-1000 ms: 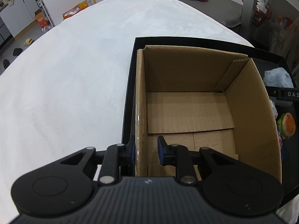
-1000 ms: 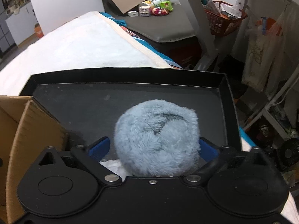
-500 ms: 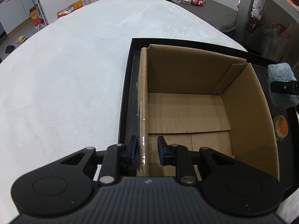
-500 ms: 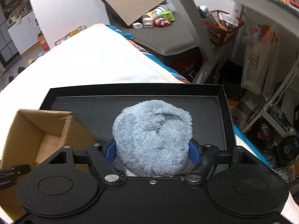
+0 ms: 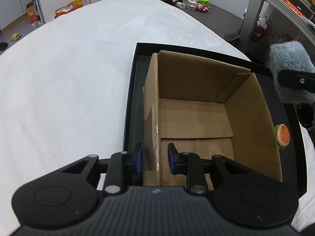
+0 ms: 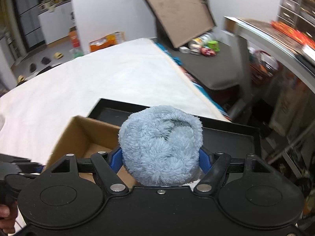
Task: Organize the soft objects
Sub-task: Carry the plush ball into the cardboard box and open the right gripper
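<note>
Even, diffuse indoor light, moderately bright. Left view sharp; a tape strip on the box (image 5: pixel 196 118) wall glints. Soft shadow inside the box. Right view motion-blurred beyond the plush (image 6: pixel 160 145), worst at the shelves. Fisheye bending at edges.

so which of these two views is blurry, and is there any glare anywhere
The right wrist view is motion-smeared across the background shelves and bed edge, while the blue plush in the right gripper stays fairly sharp. The left wrist view is crisp, with a glare streak on the tape along the cardboard box wall; fisheye bending shows in both.
</note>
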Demonstrator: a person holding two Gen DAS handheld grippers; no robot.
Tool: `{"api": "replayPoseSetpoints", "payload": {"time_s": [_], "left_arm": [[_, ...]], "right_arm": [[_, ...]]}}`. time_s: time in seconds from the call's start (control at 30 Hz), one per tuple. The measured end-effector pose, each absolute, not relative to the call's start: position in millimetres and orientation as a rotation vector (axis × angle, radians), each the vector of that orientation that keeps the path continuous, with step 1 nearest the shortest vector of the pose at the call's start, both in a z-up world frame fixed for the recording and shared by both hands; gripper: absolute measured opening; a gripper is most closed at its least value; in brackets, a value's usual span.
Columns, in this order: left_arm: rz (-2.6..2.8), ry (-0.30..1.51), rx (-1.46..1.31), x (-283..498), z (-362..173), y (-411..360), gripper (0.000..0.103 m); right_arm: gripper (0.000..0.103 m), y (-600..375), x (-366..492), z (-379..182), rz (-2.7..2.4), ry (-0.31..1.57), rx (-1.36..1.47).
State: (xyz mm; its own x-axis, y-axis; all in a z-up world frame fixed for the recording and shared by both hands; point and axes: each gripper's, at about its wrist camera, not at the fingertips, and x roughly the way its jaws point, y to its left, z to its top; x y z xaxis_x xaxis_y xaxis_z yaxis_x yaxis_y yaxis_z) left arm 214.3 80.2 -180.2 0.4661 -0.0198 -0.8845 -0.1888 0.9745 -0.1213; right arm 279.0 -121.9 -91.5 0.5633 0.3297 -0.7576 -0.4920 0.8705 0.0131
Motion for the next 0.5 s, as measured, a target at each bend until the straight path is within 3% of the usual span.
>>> {"api": "replayPoseSetpoints", "payload": {"time_s": [0.5], "left_arm": [[0.082,1.09,-0.31,198.9,-187.5,85.0,0.026]], "right_arm": [[0.074,-60.8,258.7,-104.9,0.658,0.865,-0.395]]}}
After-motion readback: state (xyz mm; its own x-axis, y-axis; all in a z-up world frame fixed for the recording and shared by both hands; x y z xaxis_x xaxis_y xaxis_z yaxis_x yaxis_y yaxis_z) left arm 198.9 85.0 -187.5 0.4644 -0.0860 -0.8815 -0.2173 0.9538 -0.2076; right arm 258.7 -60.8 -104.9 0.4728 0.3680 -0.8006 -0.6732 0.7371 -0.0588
